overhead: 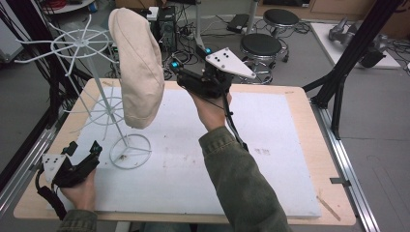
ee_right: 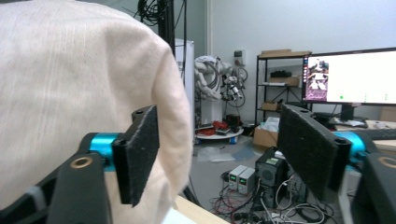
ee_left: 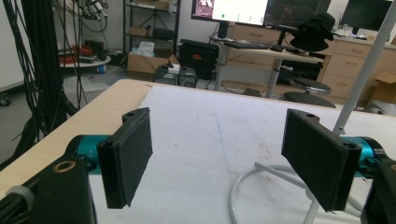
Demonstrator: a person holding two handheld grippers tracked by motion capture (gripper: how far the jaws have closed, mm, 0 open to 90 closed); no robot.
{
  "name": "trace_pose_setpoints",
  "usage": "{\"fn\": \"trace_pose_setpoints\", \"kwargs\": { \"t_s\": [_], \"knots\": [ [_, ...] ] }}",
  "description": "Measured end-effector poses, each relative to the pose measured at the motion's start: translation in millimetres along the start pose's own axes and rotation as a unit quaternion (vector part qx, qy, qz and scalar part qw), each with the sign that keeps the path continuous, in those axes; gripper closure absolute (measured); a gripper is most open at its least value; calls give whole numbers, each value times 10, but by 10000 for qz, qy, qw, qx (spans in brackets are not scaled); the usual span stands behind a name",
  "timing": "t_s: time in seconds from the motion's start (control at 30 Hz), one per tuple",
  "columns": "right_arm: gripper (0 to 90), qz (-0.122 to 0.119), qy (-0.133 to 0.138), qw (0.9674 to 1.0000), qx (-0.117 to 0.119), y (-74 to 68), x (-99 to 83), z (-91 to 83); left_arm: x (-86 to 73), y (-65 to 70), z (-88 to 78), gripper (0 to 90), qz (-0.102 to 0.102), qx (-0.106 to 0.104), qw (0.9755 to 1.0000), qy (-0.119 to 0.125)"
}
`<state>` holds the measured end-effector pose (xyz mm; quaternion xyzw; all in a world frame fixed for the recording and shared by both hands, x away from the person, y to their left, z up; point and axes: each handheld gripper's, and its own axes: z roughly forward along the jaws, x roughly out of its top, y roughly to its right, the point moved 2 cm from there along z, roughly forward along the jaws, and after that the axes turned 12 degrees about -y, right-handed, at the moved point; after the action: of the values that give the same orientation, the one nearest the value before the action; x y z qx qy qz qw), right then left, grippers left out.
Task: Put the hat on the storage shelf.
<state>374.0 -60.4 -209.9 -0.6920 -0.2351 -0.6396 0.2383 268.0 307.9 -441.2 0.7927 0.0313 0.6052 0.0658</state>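
The hat (overhead: 138,67) hangs on the white wire rack (overhead: 104,104), which stands near the left edge of the desk (overhead: 309,145), its ring base toward the front-left corner. The hat sits high on the rack, crown side toward the right gripper (overhead: 176,67).

That right gripper is raised level with the hat's upper half, jaws spread wide and holding nothing. In the right gripper view the cream cloth (ee_right: 70,93) lies against or just behind the near jaw, while the far jaw stands well clear in open air. The step in hand looks like taking hold of the hat's edge. To do it well, push in until a fold of cloth sits fully between the pads, then close on the cloth alone, not on a rack spoke. A lift up and away from the pole would likely free it without tipping the light rack.

The left gripper (overhead: 82,157) rests low at the front-left corner, also wide open and empty. It could steady the base if the rack rocks.

The high view gives the whole layout: hat, rack and both hands. The right gripper view shows how close the cloth is to the pad, which the high view cannot settle. The left gripper view shows the base ring (ee_left: 261,179) and pole (ee_left: 359,84) just ahead of its jaws, on the white mat (ee_left: 210,140).
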Motion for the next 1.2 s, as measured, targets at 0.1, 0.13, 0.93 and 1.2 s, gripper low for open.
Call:
{"fn": "trace_pose_setpoints", "kwargs": {
  "t_s": [0.1, 0.13, 0.93, 1.2],
  "knots": [
    [218, -30, -12, 10000, -57, 46, -76, -74, 4, 1, -3, 246, 22, 5, 10000, 1],
    [213, -34, -19, 9999, -101, 66, -95, -101, 5, 2, -4, 246, 26, 4, 10000, 4],
    [194, 526, -402, 9813, -1805, 766, -781, -1243, -12, 52, -74, 244, 15, -46, 10000, -13],
    [191, 717, -570, 9714, -2192, 919, -1194, -1501, -15, 30, -99, 239, -22, -77, 10000, -14]
  ]
}}
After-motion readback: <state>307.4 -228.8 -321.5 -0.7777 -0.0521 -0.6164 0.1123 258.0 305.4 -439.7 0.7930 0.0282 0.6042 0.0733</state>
